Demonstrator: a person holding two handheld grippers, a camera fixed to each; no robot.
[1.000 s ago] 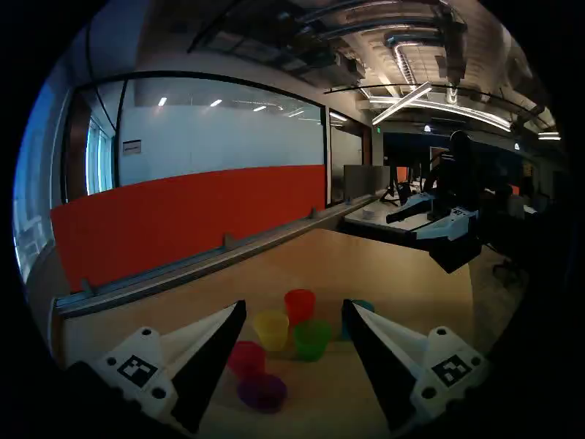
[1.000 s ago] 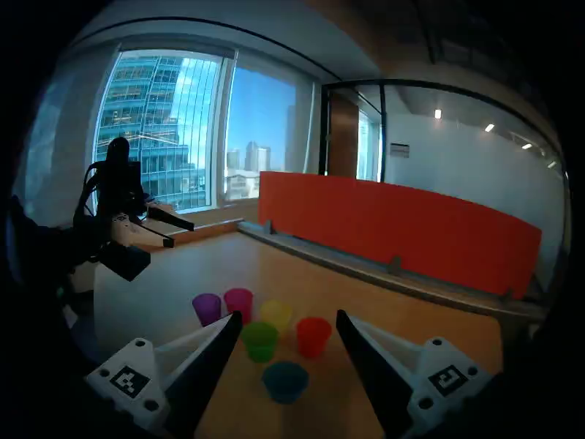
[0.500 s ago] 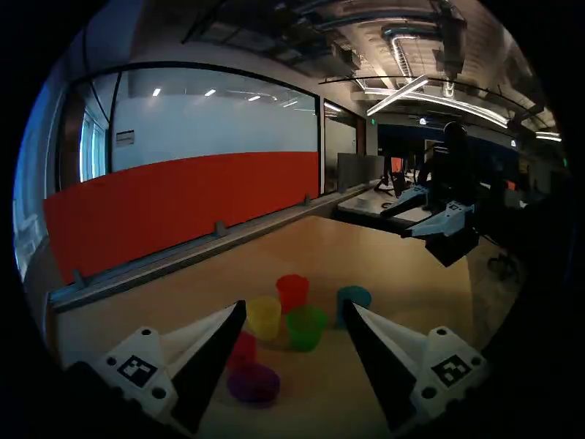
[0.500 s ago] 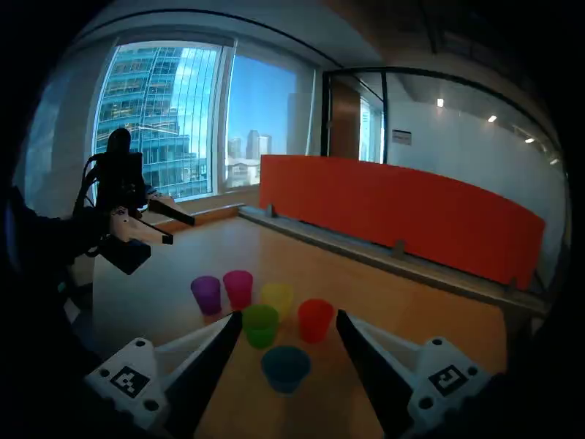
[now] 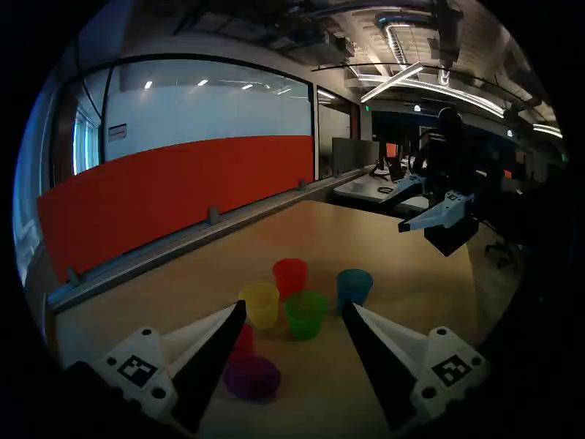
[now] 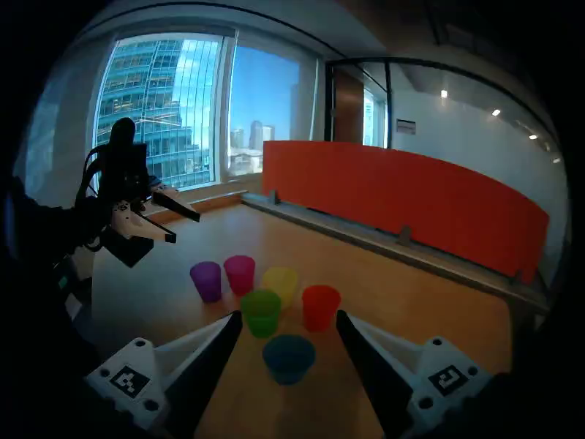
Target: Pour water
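- The left gripper (image 5: 293, 304) is held with its fingers spread wide, nothing between them being gripped; the green cup (image 5: 306, 313) stands on the table (image 5: 409, 263) in the gap just past the tips.
- The yellow cup (image 5: 260, 304) is seen near the left fingertip, the blue cup (image 5: 355, 285) near the right one, and the red cup (image 5: 290, 276) behind.
- The pink cup (image 5: 245, 340) and purple cup (image 5: 252, 377) lie closer in, partly hidden by the left finger.
- The right gripper (image 6: 288, 314) is likewise spread and empty, with the blue cup nearest between its fingers and the other five clustered beyond.
- Square black-and-white markers (image 6: 130, 382) are carried on the fingers; a small sign (image 6: 406, 126) on the glass wall is too small to be read.
- In the right gripper view, the left gripper is held raised above the table's left side by a dark-sleeved arm (image 6: 44, 227), its fingers pointed toward the cups.
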